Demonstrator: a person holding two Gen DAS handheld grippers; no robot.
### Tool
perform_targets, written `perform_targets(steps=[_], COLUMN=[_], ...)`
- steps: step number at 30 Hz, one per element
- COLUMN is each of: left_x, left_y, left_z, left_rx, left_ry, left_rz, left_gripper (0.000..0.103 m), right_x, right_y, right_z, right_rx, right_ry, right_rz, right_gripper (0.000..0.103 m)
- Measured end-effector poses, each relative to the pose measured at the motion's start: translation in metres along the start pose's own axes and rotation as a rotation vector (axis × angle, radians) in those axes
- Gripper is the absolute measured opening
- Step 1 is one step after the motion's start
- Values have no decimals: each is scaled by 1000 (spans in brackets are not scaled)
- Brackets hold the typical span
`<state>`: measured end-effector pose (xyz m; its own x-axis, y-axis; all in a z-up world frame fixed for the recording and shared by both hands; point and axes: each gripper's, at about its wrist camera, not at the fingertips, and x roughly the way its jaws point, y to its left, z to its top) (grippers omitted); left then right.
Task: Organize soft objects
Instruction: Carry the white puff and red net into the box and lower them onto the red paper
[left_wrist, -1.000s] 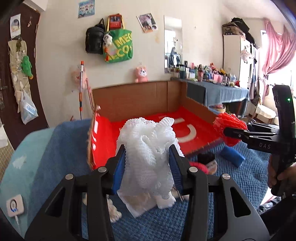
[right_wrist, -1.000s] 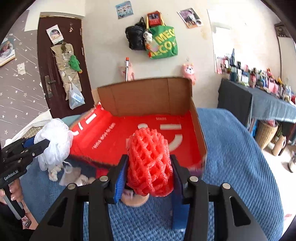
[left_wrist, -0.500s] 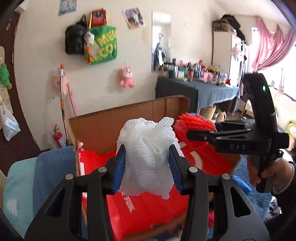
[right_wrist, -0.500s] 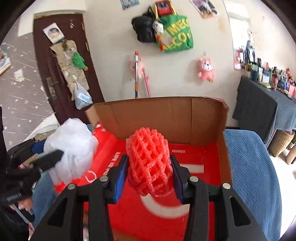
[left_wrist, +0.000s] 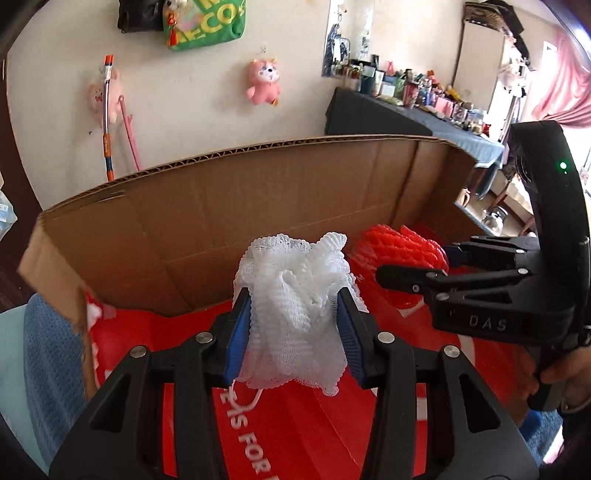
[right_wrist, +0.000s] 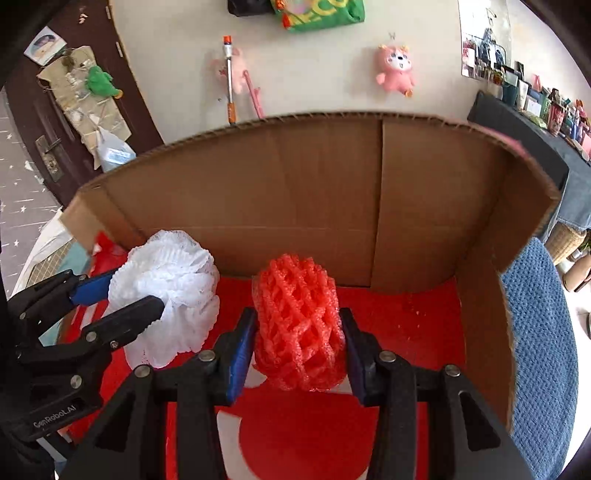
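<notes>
Left gripper (left_wrist: 293, 325) clamped on white mesh bath pouf (left_wrist: 295, 314), right gripper (right_wrist: 300, 343) clamped on red foam net sleeve (right_wrist: 297, 325) (side by side), both over red-floored brown cardboard box (right_wrist: 332, 206)

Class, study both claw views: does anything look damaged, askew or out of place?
Yes: the brown cardboard box has a torn, ragged left wall edge. Otherwise nothing stands out; the white mesh bath pouf and red foam net sleeve sit gripped over its red floor.

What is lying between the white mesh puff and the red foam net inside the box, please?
Nothing: in the right wrist view only bare red box floor separates the white mesh puff from the red foam net.
</notes>
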<state>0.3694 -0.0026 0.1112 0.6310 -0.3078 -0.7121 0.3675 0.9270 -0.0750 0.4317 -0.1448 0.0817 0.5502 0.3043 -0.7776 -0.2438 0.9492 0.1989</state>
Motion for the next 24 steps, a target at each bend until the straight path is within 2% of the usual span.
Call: perform_targets(steps=[8, 16, 24], left_x=[21, 26, 28], left_y=[-4, -6, -8], left_z=[6, 3, 3], left_rx=[0, 2, 8], left_ry=[35, 51, 42], left_rz=[-4, -2, 12], left_gripper=[42, 44, 51], right_x=[21, 21, 23], right_y=[-5, -6, -4], right_z=[5, 4, 15], right_rx=[14, 7, 13], right_ry=[47, 47, 56], right_rz=[0, -6, 5], right_gripper=[48, 49, 50])
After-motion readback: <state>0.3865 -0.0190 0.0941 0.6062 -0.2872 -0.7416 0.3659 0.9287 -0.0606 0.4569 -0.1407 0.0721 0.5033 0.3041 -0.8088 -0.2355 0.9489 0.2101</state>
